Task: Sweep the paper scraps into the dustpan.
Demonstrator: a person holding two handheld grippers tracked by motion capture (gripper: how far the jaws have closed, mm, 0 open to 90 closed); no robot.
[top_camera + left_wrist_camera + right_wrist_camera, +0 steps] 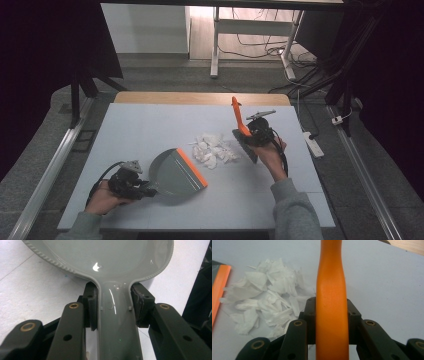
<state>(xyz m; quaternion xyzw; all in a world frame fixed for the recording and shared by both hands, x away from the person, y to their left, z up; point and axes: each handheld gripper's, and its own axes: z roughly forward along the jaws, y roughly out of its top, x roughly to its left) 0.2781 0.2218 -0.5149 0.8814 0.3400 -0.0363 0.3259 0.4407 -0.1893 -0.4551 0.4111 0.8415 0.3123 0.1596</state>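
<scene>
Gripping the handle of one grey plastic dustpan with an orange lip (176, 172), the left gripper (131, 181) keeps its jaws pinched on it at the near edge of the pale grey bench (130, 130), the pan's open lip facing the single heap of torn white paper scraps (214, 149) just beyond. On the heap's far side, the right gripper (260, 131), jaws clamped on one orange-handled brush (240, 122) standing upright, is nearer the scraps.
</scene>
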